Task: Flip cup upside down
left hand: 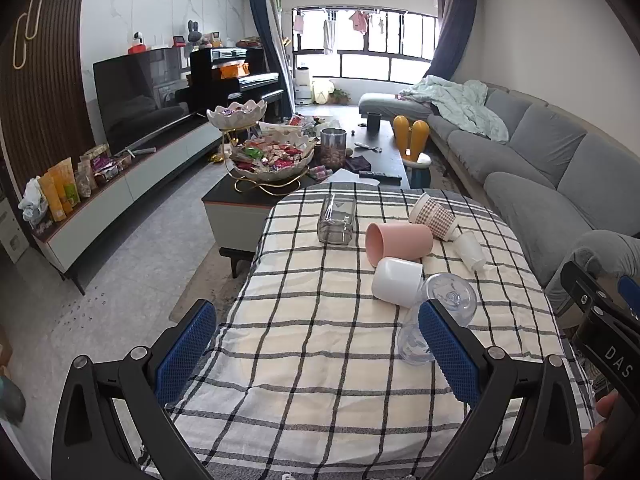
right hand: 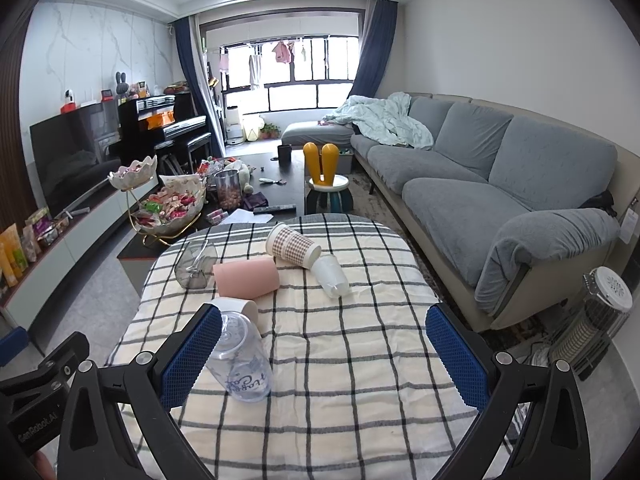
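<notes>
Several cups lie on their sides on the checked tablecloth (left hand: 312,360) (right hand: 360,360): a clear printed cup (left hand: 440,312) (right hand: 242,364), a white cup (left hand: 396,282) (right hand: 240,306), a pink cup (left hand: 398,242) (right hand: 246,278), a brown-checked cup (left hand: 434,216) (right hand: 294,246), a translucent white cup (left hand: 470,250) (right hand: 330,274) and a grey glass (left hand: 336,220) (right hand: 194,264). My left gripper (left hand: 316,354) is open and empty, its right finger beside the clear cup. My right gripper (right hand: 324,354) is open and empty, its left finger beside the clear cup.
A coffee table (left hand: 248,200) with a snack bowl stand (left hand: 272,156) sits beyond the table. A grey sofa (right hand: 500,184) runs along the right. A TV (left hand: 140,92) and cabinet are at the left. A heater (right hand: 596,320) stands at the right.
</notes>
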`<state>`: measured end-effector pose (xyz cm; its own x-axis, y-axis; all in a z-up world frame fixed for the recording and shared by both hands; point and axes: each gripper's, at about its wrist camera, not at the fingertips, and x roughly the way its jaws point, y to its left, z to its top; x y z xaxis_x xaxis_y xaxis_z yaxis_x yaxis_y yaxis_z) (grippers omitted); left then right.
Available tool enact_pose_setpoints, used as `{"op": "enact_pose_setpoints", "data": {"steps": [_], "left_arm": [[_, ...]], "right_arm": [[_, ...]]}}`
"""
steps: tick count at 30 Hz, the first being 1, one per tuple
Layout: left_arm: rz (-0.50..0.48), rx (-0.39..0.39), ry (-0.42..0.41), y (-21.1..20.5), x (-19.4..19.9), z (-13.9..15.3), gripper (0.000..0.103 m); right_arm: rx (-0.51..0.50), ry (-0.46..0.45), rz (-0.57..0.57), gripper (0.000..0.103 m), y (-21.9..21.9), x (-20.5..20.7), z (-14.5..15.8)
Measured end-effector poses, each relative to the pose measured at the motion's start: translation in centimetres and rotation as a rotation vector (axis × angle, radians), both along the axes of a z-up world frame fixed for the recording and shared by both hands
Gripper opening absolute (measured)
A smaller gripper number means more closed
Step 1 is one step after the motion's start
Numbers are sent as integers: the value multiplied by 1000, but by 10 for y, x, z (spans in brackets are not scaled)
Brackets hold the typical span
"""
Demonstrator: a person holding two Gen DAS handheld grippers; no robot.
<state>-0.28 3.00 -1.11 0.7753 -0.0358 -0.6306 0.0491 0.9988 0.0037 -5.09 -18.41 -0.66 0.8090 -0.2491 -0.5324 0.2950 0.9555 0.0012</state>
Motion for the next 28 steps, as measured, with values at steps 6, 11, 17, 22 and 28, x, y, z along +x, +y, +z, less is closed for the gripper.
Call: {"op": "enact_pose_setpoints", "data": {"steps": [6, 11, 17, 22, 28], "left_arm": [[6, 7, -5, 1, 1, 1, 103], [2, 6, -7, 1, 1, 1, 103], [20, 17, -13, 1, 2, 1, 103], [26, 28, -4, 1, 4, -1, 103], [23, 42, -17, -1, 1, -1, 103]], "right_arm": [[1, 0, 0, 102, 0, 0, 0], [0, -1, 0, 102, -1, 0, 0], [1, 0, -1, 102, -1, 0, -1], [2, 0, -1, 102, -1, 0, -1], [8, 1, -2, 102, -3, 0, -1]]}}
